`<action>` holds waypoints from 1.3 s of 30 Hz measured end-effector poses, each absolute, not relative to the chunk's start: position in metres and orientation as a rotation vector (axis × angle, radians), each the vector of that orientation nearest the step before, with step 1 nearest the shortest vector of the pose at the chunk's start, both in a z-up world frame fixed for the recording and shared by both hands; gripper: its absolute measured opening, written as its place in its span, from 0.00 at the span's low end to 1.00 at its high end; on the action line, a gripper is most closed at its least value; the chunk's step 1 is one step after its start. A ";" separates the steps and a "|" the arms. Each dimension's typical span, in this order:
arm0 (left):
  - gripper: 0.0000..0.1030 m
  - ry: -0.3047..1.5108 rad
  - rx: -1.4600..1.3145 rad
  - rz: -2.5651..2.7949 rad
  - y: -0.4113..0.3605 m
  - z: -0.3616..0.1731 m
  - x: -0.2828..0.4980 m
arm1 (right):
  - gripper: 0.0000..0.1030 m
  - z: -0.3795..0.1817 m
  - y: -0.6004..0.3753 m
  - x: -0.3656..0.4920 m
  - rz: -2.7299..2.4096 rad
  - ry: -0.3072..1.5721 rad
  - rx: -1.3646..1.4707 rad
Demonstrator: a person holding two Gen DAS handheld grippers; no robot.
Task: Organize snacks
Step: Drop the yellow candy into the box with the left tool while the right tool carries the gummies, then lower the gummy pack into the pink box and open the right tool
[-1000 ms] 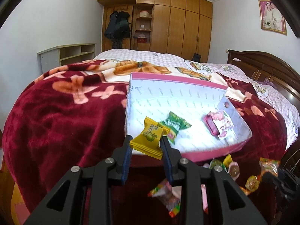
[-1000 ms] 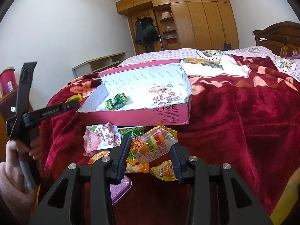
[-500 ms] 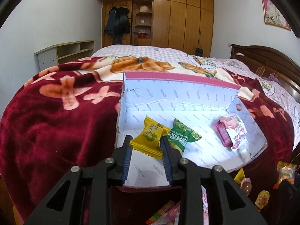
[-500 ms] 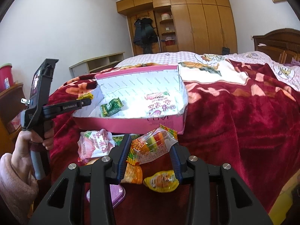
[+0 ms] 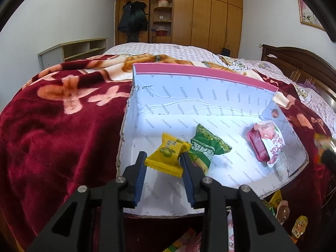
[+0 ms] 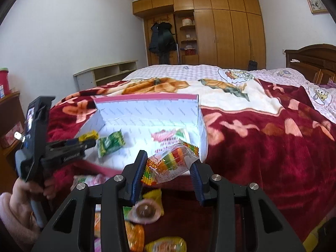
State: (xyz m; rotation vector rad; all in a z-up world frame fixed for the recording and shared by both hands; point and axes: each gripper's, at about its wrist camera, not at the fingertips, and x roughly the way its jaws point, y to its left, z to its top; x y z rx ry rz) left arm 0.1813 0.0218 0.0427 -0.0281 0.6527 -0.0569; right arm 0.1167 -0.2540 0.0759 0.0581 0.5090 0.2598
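A: Left gripper (image 5: pixel 163 163) jaws opening, yellow candy (image 5: pixel 168 157) between pads, over pink box (image 5: pixel 210 75) floor; green packet (image 5: pixel 208 149) just right. Release step.

B: Right gripper (image 6: pixel 168 168) clamps rainbow candy (image 6: pixel 170 163) short of box front wall; must clear the rim, open floor beyond.

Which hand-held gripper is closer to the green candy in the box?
Left. The left hand-held gripper sits right beside the green candy, jaws opening around a yellow candy. The right hand-held gripper hangs outside the box.

Bed (image 6: pixel 273 147) under red blanket (image 5: pixel 52 136); pink box (image 5: pixel 189 71), seemingly loose snacks (image 6: pixel 147 210).
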 end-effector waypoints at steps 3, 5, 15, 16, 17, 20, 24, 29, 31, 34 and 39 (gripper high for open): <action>0.41 0.655 -0.019 -0.070 0.020 0.042 0.182 | 0.40 0.077 -0.254 0.132 0.266 0.516 0.077; 0.43 0.655 -0.014 -0.069 0.018 0.042 0.181 | 0.40 0.077 -0.253 0.146 0.269 0.528 0.090; 0.46 0.657 -0.021 -0.082 0.019 0.041 0.179 | 0.40 0.069 -0.239 0.207 0.251 0.578 0.072; 0.46 0.658 -0.022 -0.082 0.019 0.041 0.179 | 0.40 0.067 -0.237 0.214 0.249 0.585 0.072; 0.46 0.659 -0.024 -0.083 0.019 0.041 0.179 | 0.40 0.066 -0.236 0.219 0.249 0.590 0.072; 0.46 0.661 -0.025 -0.083 0.019 0.041 0.179 | 0.40 0.061 -0.232 0.231 0.244 0.605 0.061; 0.46 0.660 -0.023 -0.083 0.019 0.042 0.179 | 0.41 0.056 -0.231 0.242 0.247 0.627 0.057; 0.46 0.661 -0.026 -0.085 0.019 0.042 0.179 | 0.47 0.053 -0.235 0.245 0.253 0.640 0.082; 0.46 0.662 -0.025 -0.084 0.019 0.042 0.179 | 0.53 0.054 -0.236 0.244 0.261 0.642 0.087; 0.46 0.662 -0.027 -0.081 0.019 0.042 0.179 | 0.55 0.057 -0.237 0.239 0.266 0.633 0.087; 0.46 0.662 -0.040 -0.071 0.023 0.045 0.176 | 0.59 0.066 -0.237 0.227 0.281 0.611 0.090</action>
